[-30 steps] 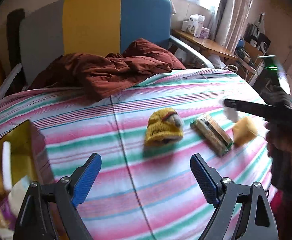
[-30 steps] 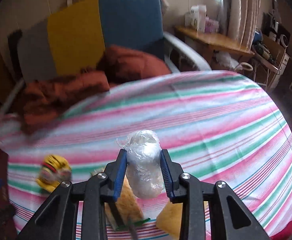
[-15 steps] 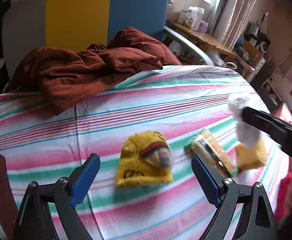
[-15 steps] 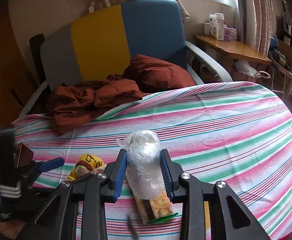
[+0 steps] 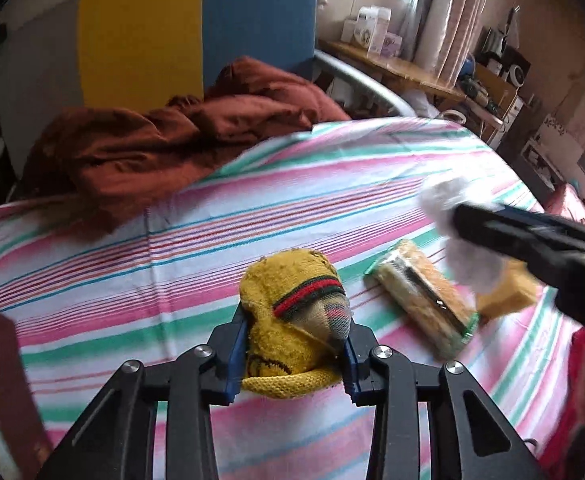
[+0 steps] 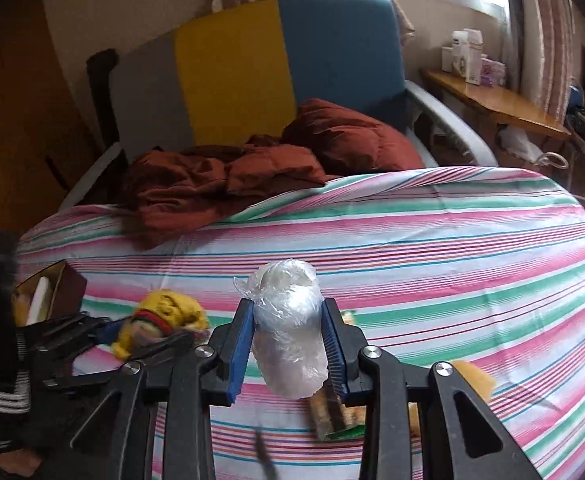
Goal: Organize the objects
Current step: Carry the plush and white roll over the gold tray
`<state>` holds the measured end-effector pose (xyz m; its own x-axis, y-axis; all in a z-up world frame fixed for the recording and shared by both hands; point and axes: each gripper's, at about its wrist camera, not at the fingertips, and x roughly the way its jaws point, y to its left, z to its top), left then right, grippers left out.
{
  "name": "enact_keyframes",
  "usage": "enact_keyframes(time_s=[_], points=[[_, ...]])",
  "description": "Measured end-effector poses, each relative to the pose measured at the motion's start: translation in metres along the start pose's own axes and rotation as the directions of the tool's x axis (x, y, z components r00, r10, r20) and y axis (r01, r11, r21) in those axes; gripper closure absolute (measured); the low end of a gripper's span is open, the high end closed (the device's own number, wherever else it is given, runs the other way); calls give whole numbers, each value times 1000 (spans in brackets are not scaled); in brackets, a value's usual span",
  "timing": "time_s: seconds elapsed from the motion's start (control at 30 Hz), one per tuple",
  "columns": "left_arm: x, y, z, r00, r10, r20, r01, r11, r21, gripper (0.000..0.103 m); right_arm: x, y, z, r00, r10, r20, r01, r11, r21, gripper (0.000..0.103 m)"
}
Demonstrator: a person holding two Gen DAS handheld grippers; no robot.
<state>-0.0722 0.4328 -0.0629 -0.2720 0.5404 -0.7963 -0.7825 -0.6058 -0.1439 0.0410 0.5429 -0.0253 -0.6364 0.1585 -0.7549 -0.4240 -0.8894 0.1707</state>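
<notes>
On the striped bedspread [image 5: 332, 184], left wrist view first: my left gripper [image 5: 292, 354] has its jaws closing on the yellow knit toy [image 5: 292, 320], pads already squeezing both sides, toy sitting on the cloth. Just right of the toy lies the wrapped cracker pack [image 5: 420, 300], and beyond that a yellow sponge [image 5: 508, 292], both untouched. Brown box [image 5: 0, 392] sits well left of the toy at the frame edge, w/ a few items inside as far as I can tell. R gripper crosses above the pack carrying the plastic-wrapped white roll [image 5: 468, 256].

Right wrist view: right gripper [image 6: 290, 354] is clamped tight on the wrapped roll [image 6: 288, 328], held up off the cloth. Toy [image 6: 164, 320] is left of the roll w/ the left gripper [image 6: 140, 336] around it; box [image 6: 56, 284] farther left, open top.

Progress, my guess: roughly midway. Box looks part filled; two items gripped but not stowed; pack and sponge [image 6: 472, 376] not yet picked.
</notes>
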Motion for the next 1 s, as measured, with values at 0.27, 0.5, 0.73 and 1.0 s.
enact_keyframes(time_s=[0.27, 0.5, 0.73, 1.0], points=[[-96, 27, -22, 988, 91, 128, -86, 995, -46, 64, -6, 33, -1, 996, 84, -13, -84, 995, -59, 70], [-169, 70, -50, 941, 259, 218, -242, 965, -101, 64, -20, 97, 7, 979, 203, -21, -204, 969, -139, 70], [-211, 113, -83, 903, 364, 227, -326, 927, -188, 64, -20, 180, 7, 945, 320, -62, -326, 918, -227, 70], [-228, 154, -112, 891, 409, 197, -349, 895, -279, 64, -10, 246, -3, 917, 379, -123, -398, 879, -264, 70]])
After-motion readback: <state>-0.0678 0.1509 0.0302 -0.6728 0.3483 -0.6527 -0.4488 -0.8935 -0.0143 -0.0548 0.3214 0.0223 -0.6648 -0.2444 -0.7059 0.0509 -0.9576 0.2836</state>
